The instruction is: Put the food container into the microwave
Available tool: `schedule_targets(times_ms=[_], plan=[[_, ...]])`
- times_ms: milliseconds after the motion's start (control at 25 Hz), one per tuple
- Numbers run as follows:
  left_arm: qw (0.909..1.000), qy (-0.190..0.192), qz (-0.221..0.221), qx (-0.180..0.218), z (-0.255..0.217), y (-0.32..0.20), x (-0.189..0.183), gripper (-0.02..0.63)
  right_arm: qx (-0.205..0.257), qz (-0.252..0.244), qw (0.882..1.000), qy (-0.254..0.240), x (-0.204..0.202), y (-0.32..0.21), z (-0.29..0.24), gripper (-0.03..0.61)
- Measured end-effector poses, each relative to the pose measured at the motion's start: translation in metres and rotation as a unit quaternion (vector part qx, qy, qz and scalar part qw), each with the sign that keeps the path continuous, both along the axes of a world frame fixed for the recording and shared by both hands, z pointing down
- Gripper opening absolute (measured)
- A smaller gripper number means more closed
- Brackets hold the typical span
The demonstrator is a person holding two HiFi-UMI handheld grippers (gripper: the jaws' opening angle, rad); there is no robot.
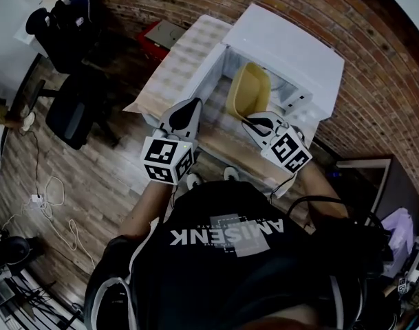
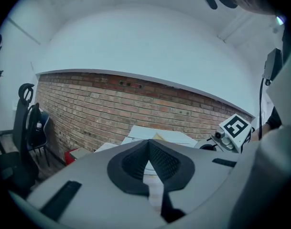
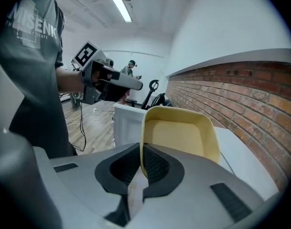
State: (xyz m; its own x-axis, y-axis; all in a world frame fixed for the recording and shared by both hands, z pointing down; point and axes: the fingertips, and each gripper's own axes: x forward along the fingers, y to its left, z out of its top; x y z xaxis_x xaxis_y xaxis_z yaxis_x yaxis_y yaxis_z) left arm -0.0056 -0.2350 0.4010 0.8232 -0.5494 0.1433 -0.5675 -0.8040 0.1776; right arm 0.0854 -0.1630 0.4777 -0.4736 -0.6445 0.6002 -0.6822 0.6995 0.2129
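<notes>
Seen from above, a person in a dark printed T-shirt (image 1: 230,253) fills the 6 o'clock edge, a handheld gripper in each hand. The left gripper (image 1: 194,103), just left of centre, has its jaws closed tip to tip with nothing between them, and hangs over the near edge of a light wooden table (image 1: 223,144). The right gripper (image 1: 254,119), just right of centre, is clamped narrow on the rim of the yellow food container (image 1: 249,88). The container stands on edge directly beyond it toward 12 o'clock, and in the right gripper view its hollow side faces back at the jaws. The container sits at the mouth of the white microwave (image 1: 292,53), whose cavity is open at 1 o'clock; whether it has passed inside cannot be told. A checked cloth (image 1: 171,67) lies at 11 o'clock beside the oven. A black office chair (image 1: 75,108) stands on the wood floor (image 1: 92,184) at 9 o'clock, and a red brick wall (image 1: 374,81) closes the far side from 12 to 3 o'clock.
</notes>
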Motion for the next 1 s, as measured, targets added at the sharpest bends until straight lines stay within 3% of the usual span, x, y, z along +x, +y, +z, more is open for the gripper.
schedule_targets(times_ms=[400,1000], plan=[[0.9983,-0.019,-0.055,0.002,0.002,0.004,-0.014,0.012,-0.057,-0.070,0.996,0.025,-0.001,-0.003,0.056,0.046],[0.9967,-0.004,-0.081,0.011,-0.005,0.008,-0.013,0.012,-0.096,-0.061,0.991,0.072,0.031,-0.044,0.108,0.046]])
